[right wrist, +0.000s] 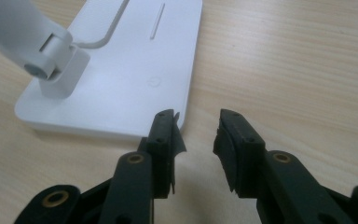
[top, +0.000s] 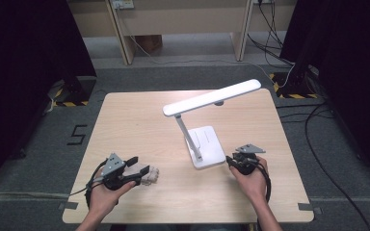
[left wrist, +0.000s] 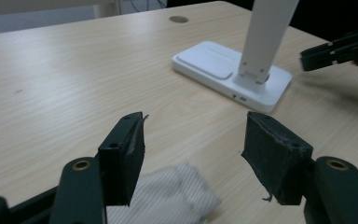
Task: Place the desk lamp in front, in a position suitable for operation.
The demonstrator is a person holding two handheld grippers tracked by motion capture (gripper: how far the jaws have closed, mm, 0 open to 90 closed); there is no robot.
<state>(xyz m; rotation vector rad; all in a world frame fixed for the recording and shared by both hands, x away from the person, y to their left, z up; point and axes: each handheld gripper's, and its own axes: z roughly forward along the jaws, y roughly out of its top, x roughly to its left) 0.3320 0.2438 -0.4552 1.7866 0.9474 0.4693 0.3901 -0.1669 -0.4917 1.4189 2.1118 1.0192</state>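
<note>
A white desk lamp stands mid-table, with a flat base [top: 206, 143], a slanted stem and a long head [top: 212, 97]. My left gripper [top: 142, 165] sits at the front left, its jaws wide open [left wrist: 198, 140]. A crumpled white cloth [top: 152, 175] lies on the table under and between them [left wrist: 168, 198], and the pads do not press on it. My right gripper [top: 232, 160] is just right of the lamp base's near corner. Its jaws [right wrist: 196, 128] are open with nothing between them, and the left fingertip [right wrist: 165, 126] is close to the base's edge [right wrist: 121, 74].
The light wooden table [top: 135, 120] has bare room to the left of and behind the lamp. The lamp head overhangs the far middle. Dark curtains, cables and striped floor feet surround the table. In the left gripper view, the right gripper [left wrist: 335, 49] shows beyond the lamp base [left wrist: 223, 70].
</note>
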